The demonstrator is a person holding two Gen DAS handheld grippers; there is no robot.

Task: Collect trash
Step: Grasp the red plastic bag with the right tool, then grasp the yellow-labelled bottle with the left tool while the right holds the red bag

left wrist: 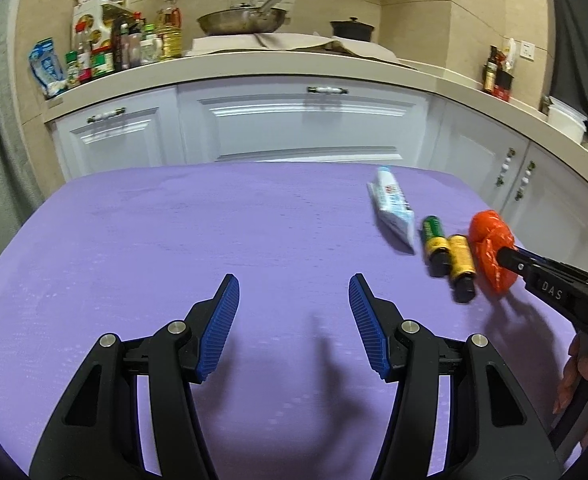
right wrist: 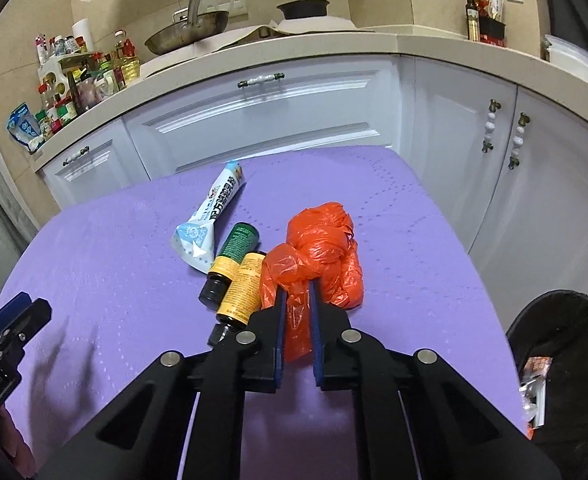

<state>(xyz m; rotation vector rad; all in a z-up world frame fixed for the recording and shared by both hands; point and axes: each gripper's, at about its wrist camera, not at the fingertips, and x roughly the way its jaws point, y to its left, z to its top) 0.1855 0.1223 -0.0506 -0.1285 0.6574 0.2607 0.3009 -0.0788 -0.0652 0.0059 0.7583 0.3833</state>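
Pinching the orange plastic bag (right wrist: 318, 256) is the right gripper (right wrist: 297, 292), on the purple table (right wrist: 113, 260) beside two bottles (right wrist: 245, 284) w/ toothpaste tube (right wrist: 213, 212). Left gripper (left wrist: 294, 304) spread, nothing between.

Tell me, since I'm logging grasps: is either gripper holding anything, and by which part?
The right gripper is shut on the orange bag, pinching its loose near end. The left gripper is open and holds nothing.
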